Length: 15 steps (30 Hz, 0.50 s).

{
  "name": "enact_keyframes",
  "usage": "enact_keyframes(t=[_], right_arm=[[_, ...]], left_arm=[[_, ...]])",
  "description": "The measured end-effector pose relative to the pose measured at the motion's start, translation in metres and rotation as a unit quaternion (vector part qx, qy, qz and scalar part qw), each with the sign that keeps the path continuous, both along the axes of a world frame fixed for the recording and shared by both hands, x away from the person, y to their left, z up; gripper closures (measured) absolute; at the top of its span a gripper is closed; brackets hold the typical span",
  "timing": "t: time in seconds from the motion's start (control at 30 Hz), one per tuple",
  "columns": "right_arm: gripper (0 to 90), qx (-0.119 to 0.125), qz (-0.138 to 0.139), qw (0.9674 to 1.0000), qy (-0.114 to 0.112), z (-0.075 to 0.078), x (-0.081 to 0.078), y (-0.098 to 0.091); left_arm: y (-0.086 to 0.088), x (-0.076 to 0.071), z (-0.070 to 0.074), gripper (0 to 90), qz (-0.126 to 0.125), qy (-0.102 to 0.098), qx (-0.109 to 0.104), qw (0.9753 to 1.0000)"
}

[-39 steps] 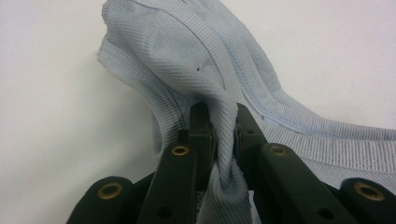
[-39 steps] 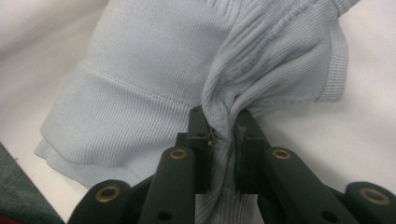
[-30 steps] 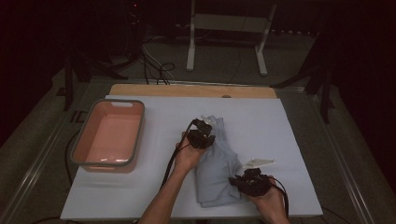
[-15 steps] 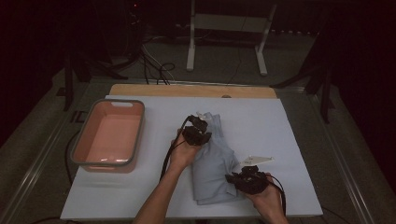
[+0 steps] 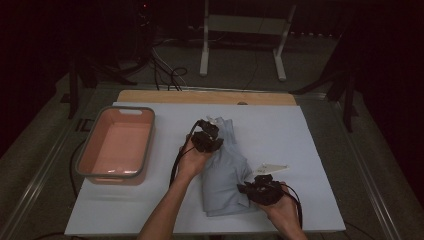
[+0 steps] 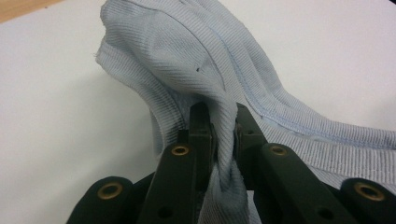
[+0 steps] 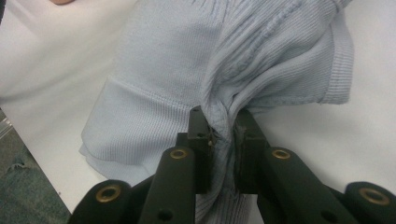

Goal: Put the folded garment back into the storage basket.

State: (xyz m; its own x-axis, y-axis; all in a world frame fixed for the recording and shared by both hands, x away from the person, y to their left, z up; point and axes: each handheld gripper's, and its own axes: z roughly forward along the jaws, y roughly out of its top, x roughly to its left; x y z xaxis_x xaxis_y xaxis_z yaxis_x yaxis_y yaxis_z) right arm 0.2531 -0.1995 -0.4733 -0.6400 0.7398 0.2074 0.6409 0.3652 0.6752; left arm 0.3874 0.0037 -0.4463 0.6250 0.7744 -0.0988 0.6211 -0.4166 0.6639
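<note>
A pale blue ribbed garment (image 5: 225,170) lies folded lengthwise on the white table cover (image 5: 300,135). My left gripper (image 5: 209,140) is at its far left edge, shut on a bunched fold of the cloth (image 6: 224,140). My right gripper (image 5: 252,190) is at the near right edge, also shut on a pinch of the fabric (image 7: 222,135). In the left gripper view the garment (image 6: 187,56) rises in a hump beyond the jaws. In the right gripper view the garment (image 7: 177,65) spreads away over the table, a hemmed edge at the lower left.
A pink tub with a grey rim (image 5: 117,145) stands at the left of the table. A small white tag (image 5: 272,167) lies right of the garment. A wooden strip (image 5: 205,96) runs along the far edge. Cables and a metal stand (image 5: 240,40) are on the floor behind.
My left gripper has lifted slightly and shifted toward the far side with the cloth pinched in it, drawing the garment's top end up. The right gripper has stayed put.
</note>
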Motion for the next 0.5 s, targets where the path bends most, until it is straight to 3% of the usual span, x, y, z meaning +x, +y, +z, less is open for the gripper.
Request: enact_keyframes(t=[0.5], right_arm=[[80.6, 0.003, 0.01, 0.9999, -0.012, 0.008, 0.006, 0.011]], left_arm=[[0.014, 0.002, 0.012, 82.8, 0.006, -0.004, -0.006, 0.9999]])
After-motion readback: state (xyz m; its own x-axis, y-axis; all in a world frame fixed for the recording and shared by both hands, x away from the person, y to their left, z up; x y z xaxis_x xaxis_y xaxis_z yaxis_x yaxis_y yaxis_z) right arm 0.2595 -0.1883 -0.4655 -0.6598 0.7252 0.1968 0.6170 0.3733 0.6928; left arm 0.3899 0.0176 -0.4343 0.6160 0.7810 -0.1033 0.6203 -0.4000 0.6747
